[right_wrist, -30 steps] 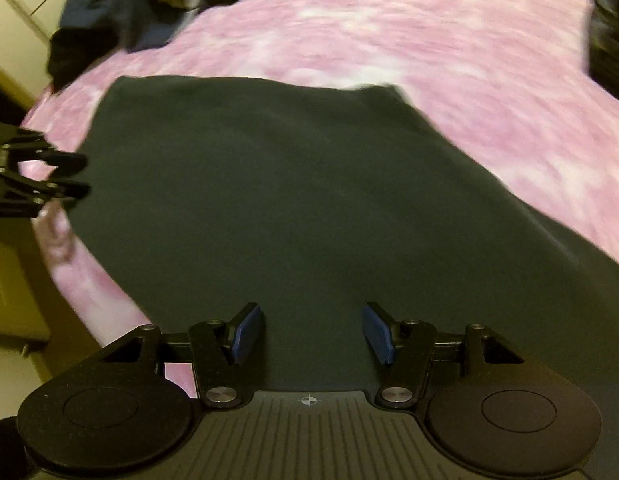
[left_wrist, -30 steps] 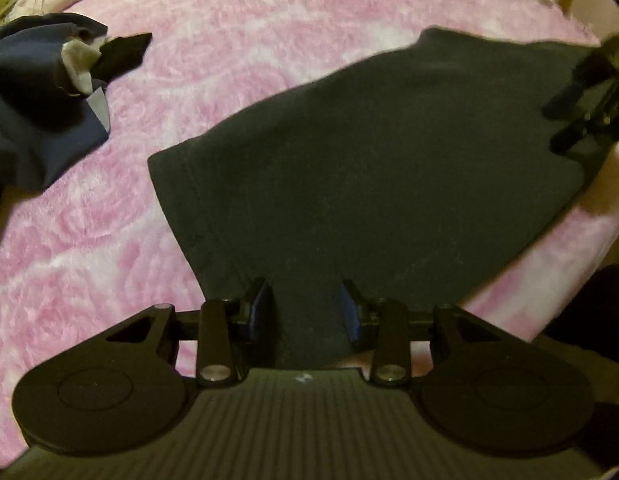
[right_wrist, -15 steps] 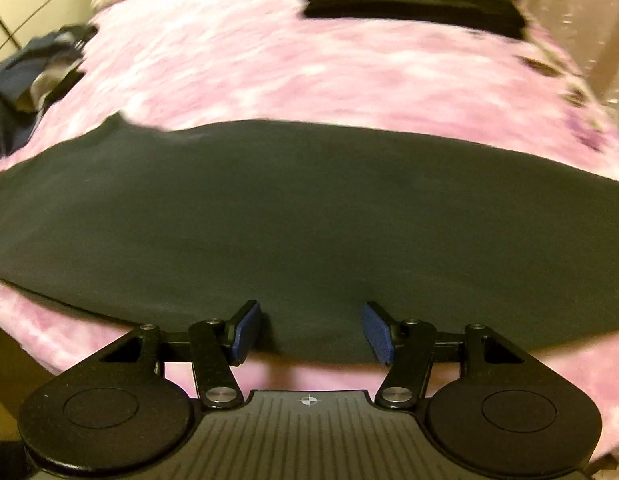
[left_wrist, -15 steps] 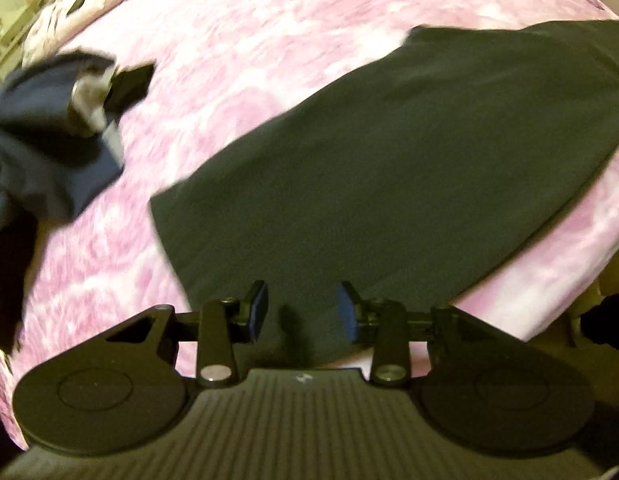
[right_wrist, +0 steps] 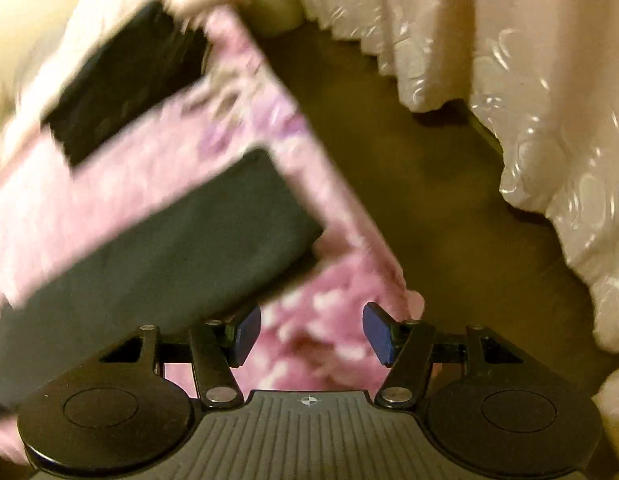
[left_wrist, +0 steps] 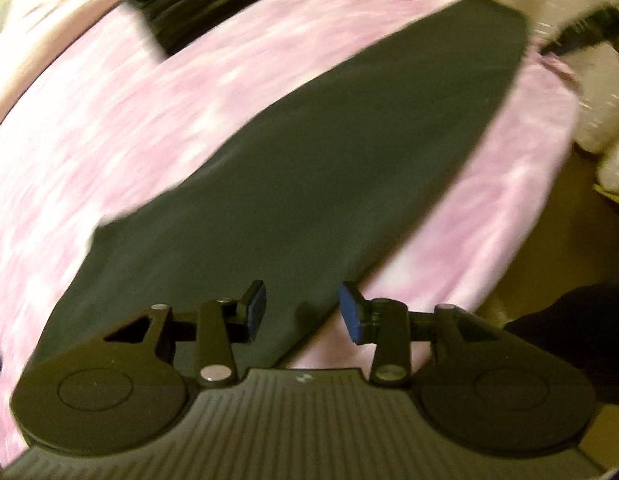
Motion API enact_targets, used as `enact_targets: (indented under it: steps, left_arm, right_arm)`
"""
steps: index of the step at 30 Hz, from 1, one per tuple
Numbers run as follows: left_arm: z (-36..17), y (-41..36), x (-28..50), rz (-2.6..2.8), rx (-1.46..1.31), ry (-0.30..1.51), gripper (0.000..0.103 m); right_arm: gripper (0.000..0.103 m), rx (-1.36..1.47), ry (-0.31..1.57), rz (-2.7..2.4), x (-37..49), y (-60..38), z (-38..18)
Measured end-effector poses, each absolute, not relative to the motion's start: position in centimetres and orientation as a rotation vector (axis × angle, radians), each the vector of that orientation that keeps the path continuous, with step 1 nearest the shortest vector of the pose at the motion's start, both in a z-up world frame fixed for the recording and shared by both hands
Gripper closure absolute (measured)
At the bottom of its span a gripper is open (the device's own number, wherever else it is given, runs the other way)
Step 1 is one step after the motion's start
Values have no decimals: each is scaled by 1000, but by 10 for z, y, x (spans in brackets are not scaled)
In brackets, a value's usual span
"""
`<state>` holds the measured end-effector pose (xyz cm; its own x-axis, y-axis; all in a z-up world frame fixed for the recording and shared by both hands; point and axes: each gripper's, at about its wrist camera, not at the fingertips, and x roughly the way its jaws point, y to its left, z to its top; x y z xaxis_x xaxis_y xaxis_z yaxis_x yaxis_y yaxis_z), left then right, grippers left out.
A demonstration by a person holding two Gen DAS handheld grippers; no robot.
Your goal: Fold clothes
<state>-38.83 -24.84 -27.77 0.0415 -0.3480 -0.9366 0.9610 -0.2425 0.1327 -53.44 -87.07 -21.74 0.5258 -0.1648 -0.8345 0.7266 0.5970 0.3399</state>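
Note:
A long dark garment (left_wrist: 329, 168) lies folded flat in a narrow strip on the pink blanket (left_wrist: 121, 120). My left gripper (left_wrist: 302, 315) hovers open over its near end, nothing between the blue pads. In the right wrist view the same dark garment (right_wrist: 165, 248) ends near the bed's corner. My right gripper (right_wrist: 311, 332) is open above the pink blanket (right_wrist: 309, 320), just past the garment's end, holding nothing. Both views are motion-blurred.
A stack of folded dark clothes (left_wrist: 201, 4) sits at the far side of the bed, seen as a dark stack (right_wrist: 125, 76) in the right wrist view. Brown floor (right_wrist: 429, 184) and a shiny pale curtain (right_wrist: 549, 100) lie beyond the bed's edge.
Both grippers have swung to the right along the garment. The navy clothes pile has left the left view; the right gripper now looks past the bed's corner at the floor. Both stayed open.

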Motion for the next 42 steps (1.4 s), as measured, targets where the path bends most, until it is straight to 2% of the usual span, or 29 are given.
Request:
enact_targets:
  steps: [6, 10, 19, 21, 23, 27, 32, 37, 40, 42]
  left_arm:
    - [-289, -295, -444, -1625, 1291, 698, 63]
    - [-289, -313, -451, -1638, 1327, 672, 61]
    - [-292, -300, -436, -1570, 1340, 715, 61]
    - [-292, -294, -433, -1556, 1327, 730, 61]
    - [-290, -288, -432, -1543, 1310, 737, 61]
    - [-285, -274, -425, -1495, 1259, 745, 61]
    - [-267, -243, -403, -1408, 1147, 759, 61]
    - [-250, -191, -362, -1327, 1069, 766, 61]
    - [-244, -153, -329, -1264, 1043, 777, 61]
    - [-241, -123, -302, -1210, 1009, 791, 61]
  right_arm:
    - [43, 1077, 651, -557, -538, -879, -233]
    - [43, 1151, 639, -564, -524, -882, -253]
    - [45, 1245, 495, -552, -540, -896, -262]
    - [86, 1257, 476, -554, -543, -898, -263]
    - [95, 1247, 495, -570, -542, -898, -260]
    - [96, 1082, 605, -611, -517, -888, -233]
    - [96, 698, 668, -544, -459, -834, -163]
    - [96, 277, 590, -258, -384, -691, -105]
    - [96, 91, 574, -15, -346, -580, -109]
    - [96, -22, 618, 127, -323, -512, -141]
